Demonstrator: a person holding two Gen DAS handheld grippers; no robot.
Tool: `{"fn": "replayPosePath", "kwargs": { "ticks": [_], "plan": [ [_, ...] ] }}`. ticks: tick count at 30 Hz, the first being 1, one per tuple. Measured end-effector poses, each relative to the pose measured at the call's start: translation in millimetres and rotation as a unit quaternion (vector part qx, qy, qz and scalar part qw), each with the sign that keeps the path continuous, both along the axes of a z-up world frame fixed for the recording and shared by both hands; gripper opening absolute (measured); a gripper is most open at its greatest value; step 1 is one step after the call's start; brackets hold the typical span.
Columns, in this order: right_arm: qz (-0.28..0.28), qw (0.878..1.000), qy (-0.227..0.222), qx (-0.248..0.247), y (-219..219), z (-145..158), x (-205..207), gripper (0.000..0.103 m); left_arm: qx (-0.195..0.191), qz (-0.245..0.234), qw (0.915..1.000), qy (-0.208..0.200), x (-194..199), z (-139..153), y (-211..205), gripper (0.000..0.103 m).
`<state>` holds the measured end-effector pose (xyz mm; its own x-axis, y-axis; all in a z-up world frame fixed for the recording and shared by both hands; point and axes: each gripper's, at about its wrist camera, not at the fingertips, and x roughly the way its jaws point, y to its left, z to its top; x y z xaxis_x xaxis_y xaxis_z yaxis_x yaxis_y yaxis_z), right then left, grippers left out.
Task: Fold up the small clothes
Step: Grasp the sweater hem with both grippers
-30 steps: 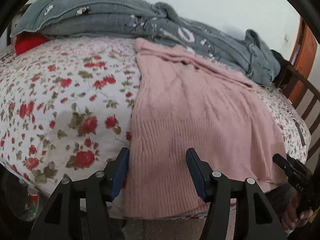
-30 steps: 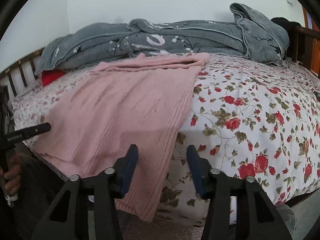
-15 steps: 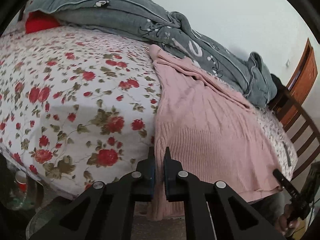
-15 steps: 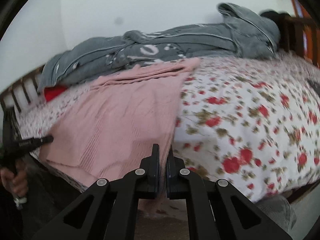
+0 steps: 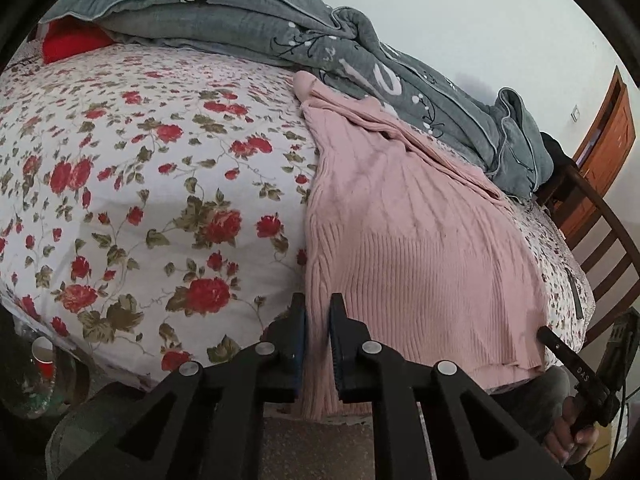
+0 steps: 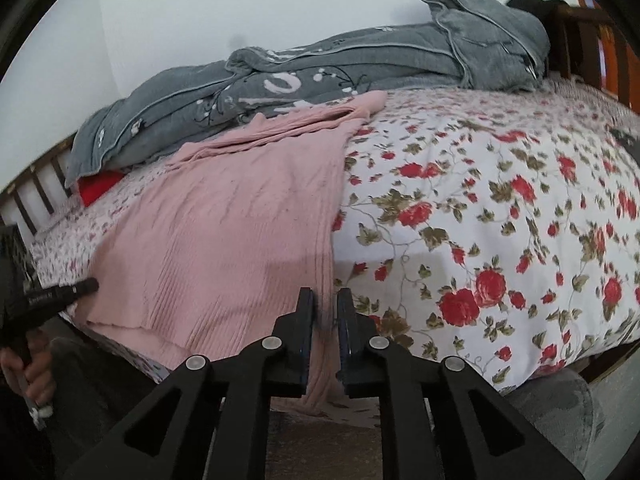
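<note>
Pink, soft knit sweater (image 5: 420,248) is draping limply off the bed (image 5: 140,184); both hand-held grippers, left (image 5: 317,332) and right (image 6: 325,330), jaws easing apart, are pinching its hem corners.

Both grippers pinched down, jaws nearly together.
Left gripper (image 5: 317,320) angles downward; its jaws are opening slightly, with pink knit pinched between the pads. Right gripper (image 6: 325,314) sits at the same downward angle, its jaws also opening, with fabric between them. The right hand (image 5: 572,436) and the left hand (image 6: 30,364) each wrap a gripper handle.
</note>
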<state>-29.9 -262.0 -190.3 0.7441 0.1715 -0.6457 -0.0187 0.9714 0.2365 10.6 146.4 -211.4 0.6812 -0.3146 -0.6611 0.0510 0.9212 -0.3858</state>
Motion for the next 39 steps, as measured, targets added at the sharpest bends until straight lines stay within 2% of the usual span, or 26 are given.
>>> {"fn": "replayPosePath", "kwargs": {
  "ticks": [2, 6, 15, 20, 22, 26, 30, 31, 33, 34, 37, 39],
  "plan": [
    [-0.005, 1.0, 0.001, 0.006, -1.9, -0.8, 0.1, 0.021, -0.003, -0.002, 1.0, 0.0, -2.2, -0.1, 0.7, 0.012],
    [-0.006, 1.0, -0.001, 0.006, -0.4, -0.6, -0.6, 0.022, -0.009, -0.006, 0.9999, 0.0, -6.4, -1.9, 0.9, 0.012],
    [0.009, 0.999, -0.011, -0.052, 21.8, -1.9, -3.1, 0.022, 0.007, -0.011, 0.9999, 0.007, -5.1, -4.1, -5.6, 0.014],
    [0.019, 0.999, 0.003, -0.039, 19.1, -3.1, -1.6, 0.022, -0.008, -0.016, 0.9998, 0.007, -9.0, -4.3, -3.1, 0.02],
    [0.027, 0.999, 0.016, -0.023, 17.2, -5.5, 1.3, 0.022, -0.016, -0.017, 0.9997, 0.008, -10.6, -5.1, -1.5, 0.02],
    [0.037, 0.999, 0.018, -0.008, 16.1, -5.9, 2.0, 0.03, -0.027, -0.015, 0.9995, 0.011, -11.0, -6.2, 1.1, 0.02],
    [0.039, 0.999, 0.017, -0.013, 18.2, -5.9, 1.2, 0.03, -0.025, -0.007, 0.9996, 0.012, -11.5, -6.3, 0.2, 0.018],
    [0.039, 0.999, 0.016, -0.015, 18.7, -5.9, 0.8, 0.027, -0.022, -0.007, 0.9996, 0.013, -11.6, -6.2, -0.6, 0.014],
    [0.035, 0.999, 0.017, -0.022, 19.1, -6.4, 0.6, 0.01, -0.018, -0.008, 0.9997, 0.012, -13.1, -5.7, -2.6, 0.01],
    [0.035, 0.999, 0.019, -0.021, 18.5, -7.3, 0.5, 0.007, -0.015, -0.007, 0.9998, 0.008, -14.9, -4.5, -4.2, 0.009],
    [0.034, 0.999, 0.014, -0.011, 14.7, -5.7, -4.2, 0.006, -0.019, -0.004, 0.9998, -0.001, -18.2, 0.2, -3.6, 0.007],
    [0.036, 0.999, 0.013, -0.001, 11.1, -1.3, -7.6, 0.006, -0.04, 0.006, 0.9992, 0.003, -19.1, 2.8, 2.1, 0.007]
  ]
}}
